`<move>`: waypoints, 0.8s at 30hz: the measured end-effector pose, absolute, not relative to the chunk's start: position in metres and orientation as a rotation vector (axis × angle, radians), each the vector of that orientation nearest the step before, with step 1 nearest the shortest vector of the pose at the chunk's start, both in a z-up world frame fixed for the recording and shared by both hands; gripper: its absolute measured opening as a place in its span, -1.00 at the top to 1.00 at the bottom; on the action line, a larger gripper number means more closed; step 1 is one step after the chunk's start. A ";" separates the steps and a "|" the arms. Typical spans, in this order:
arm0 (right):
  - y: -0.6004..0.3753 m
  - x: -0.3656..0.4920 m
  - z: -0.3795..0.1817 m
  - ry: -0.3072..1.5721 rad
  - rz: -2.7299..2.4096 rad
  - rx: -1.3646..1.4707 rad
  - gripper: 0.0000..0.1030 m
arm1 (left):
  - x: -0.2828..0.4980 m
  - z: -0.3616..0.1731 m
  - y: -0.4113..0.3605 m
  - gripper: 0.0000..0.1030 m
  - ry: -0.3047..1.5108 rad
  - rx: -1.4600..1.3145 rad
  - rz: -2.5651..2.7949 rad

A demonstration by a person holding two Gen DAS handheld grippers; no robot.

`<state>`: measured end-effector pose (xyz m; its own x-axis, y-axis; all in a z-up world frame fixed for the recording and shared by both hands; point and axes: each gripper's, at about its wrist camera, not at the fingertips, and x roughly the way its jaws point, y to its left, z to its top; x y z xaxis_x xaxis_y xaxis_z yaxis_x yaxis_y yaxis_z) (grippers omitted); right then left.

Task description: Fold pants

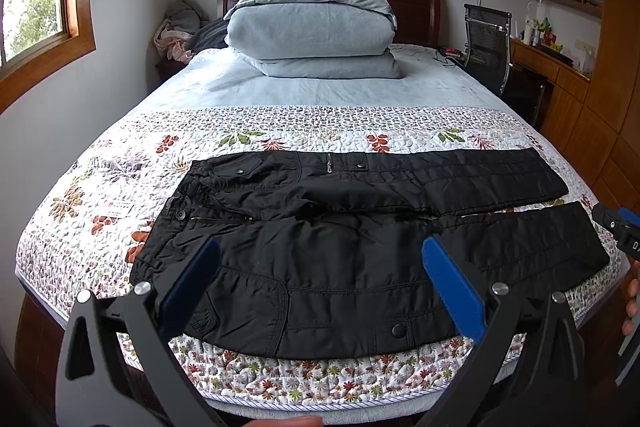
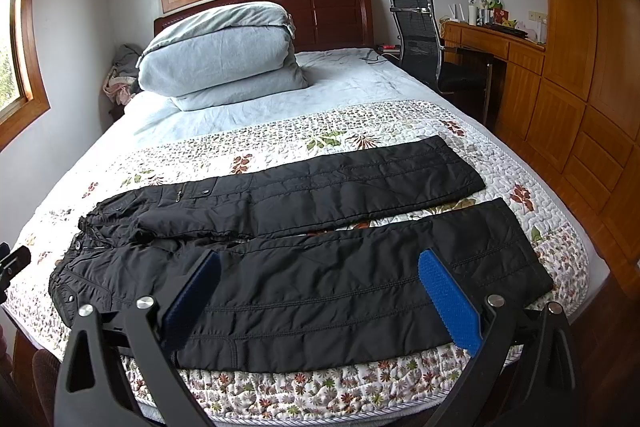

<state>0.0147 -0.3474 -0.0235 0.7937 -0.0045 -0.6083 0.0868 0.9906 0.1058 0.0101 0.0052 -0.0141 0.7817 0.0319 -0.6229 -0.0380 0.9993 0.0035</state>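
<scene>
Black padded pants (image 1: 340, 247) lie flat across the foot of the bed, waistband to the left, both legs stretched to the right with a narrow gap between them. My left gripper (image 1: 320, 255) hovers open above the near hip and pocket area, blue pads wide apart, holding nothing. In the right wrist view the same pants (image 2: 320, 267) spread out, and my right gripper (image 2: 318, 267) hangs open over the near leg, empty. The right gripper's body (image 1: 618, 233) shows at the right edge of the left wrist view.
A floral quilt (image 1: 280, 131) covers the bed's near half. A folded pale blue duvet (image 1: 312, 31) is stacked at the headboard. An office chair (image 2: 420, 35) and wooden desk (image 2: 492, 39) stand to the right. Windows are on the left and back walls.
</scene>
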 end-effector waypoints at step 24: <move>-0.349 0.021 -0.020 0.654 -0.031 0.112 -0.94 | 0.017 -0.014 0.010 -0.96 0.691 -0.029 0.000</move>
